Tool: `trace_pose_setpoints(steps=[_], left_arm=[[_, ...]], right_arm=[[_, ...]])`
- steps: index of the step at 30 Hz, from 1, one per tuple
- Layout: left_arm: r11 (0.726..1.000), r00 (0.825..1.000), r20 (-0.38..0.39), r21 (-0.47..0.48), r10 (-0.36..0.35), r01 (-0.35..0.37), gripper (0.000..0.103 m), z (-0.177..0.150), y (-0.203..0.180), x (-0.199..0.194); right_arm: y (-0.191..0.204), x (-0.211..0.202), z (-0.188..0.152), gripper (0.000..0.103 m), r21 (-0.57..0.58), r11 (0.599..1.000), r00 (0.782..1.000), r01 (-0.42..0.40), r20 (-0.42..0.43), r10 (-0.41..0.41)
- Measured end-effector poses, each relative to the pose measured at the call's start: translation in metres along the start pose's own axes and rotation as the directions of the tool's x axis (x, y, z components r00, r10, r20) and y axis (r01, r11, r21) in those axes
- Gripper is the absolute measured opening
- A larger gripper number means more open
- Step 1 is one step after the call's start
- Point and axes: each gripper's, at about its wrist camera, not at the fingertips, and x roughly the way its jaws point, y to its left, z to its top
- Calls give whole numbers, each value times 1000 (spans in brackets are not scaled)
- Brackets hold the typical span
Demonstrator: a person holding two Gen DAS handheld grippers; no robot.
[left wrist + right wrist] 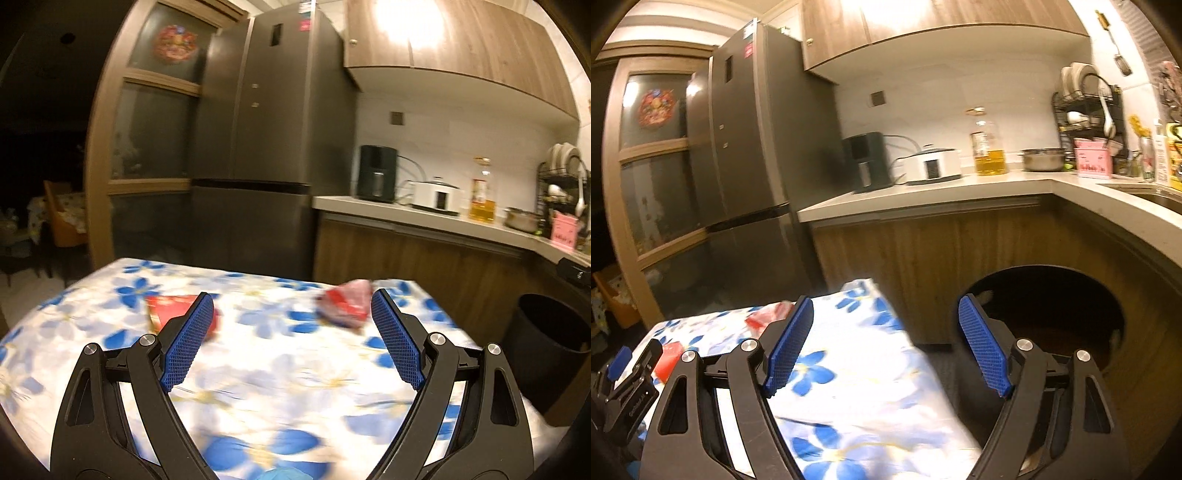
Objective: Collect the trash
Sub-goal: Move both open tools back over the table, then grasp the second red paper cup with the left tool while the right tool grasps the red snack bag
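I am holding my left claw (pixel 291 306) spread and empty over the surface (pixel 258 369), facing a crumpled red wrapper (pixel 347 304). My right claw (pixel 886 314), spread and empty, is hovering by the bin (pixel 1052 314). Next: pinching the wrapper.

- left wrist cam: low over the floral table (pixel 280 369), facing the far fridge (pixel 273 129)
- right wrist cam: at the table's right edge, facing the counter (pixel 923 192)
- shared: table, fridge, counter

Two wrappers (pixel 345 303) on table (pixel 258 369) (bin (pixel 546 339) right).
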Motion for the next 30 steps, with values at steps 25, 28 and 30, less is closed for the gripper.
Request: trace_pose_setpoints(steps=[25, 28, 30], left_arm=[[944, 970, -236, -329, -64, -18, 42, -22, 132, 84], [946, 965, -249, -325, -87, 1, 27, -25, 130, 89], [949, 959, -263, -315, -104, 17, 19, -26, 126, 93]], right_arm=[[108, 67, -10, 79, -79, 991, 994, -111, -32, 108], [117, 82, -12, 79, -74, 992, 994, -106, -43, 103], [122, 87, -14, 79, -69, 992, 994, -106, -43, 103]])
